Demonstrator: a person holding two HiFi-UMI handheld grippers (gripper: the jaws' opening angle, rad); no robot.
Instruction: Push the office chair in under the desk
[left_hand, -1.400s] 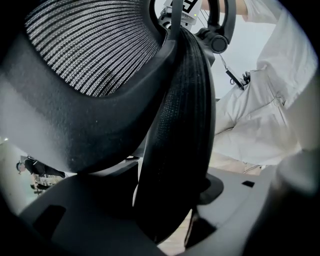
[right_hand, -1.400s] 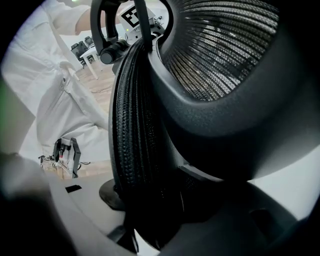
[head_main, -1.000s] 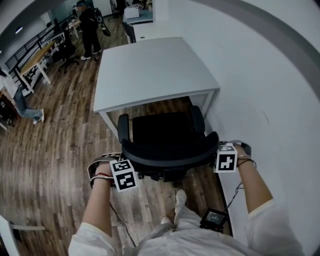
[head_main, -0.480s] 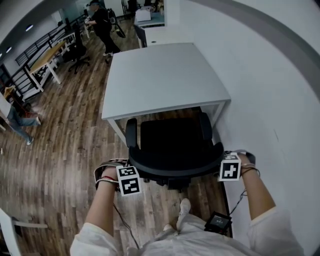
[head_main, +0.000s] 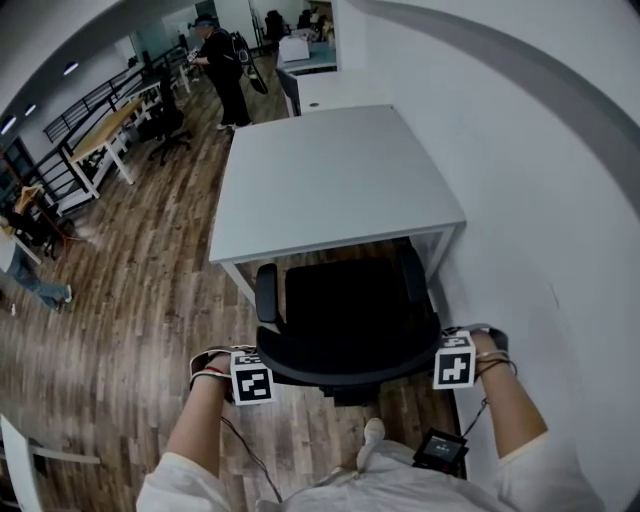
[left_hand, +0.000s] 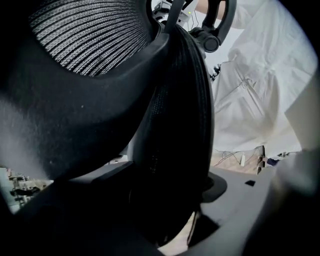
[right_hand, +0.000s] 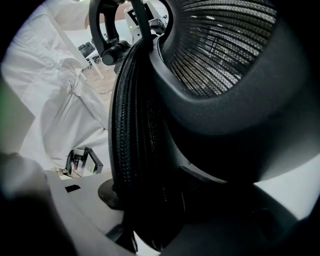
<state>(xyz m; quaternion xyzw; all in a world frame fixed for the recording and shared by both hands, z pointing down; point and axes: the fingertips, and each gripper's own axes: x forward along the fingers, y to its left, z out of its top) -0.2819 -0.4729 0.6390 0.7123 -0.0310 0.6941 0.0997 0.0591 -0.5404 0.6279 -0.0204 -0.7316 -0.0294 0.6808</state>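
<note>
- Standing on the brown wood-plank floor (head_main: 130, 300): black office chair (head_main: 350, 310), square padded seat facing 12 o'clock, front edge and armrest tips just reaching the near edge of the desk (head_main: 330, 170), most of the seat out from under it.
- Lying flat and matte at 12 o'clock of the chair: that desk, a plain white rectangular top on thin white legs, its right side running close along the smooth white wall (head_main: 540, 200).
- Pointing down at 7 o'clock of the seat: left gripper (head_main: 252, 383), astride the curved backrest rim.
- Having just been opening: its fingers, now spread wide, with the ribbed black backrest (left_hand: 175, 125) edge between them and a gap showing on the right side.
- Pointing down at 4 o'clock of the seat: right gripper (head_main: 453, 362), over the other end of the same curved rim.
- Having just been opening too: its fingers, spread wide around the woven-mesh backrest edge (right_hand: 145, 150), not pinching it.
- Hanging in soft folds behind the backrest in both gripper views: white garment (left_hand: 250, 90).
- Standing far off at 11 o'clock: a dark-clothed person (head_main: 225, 70).
</note>
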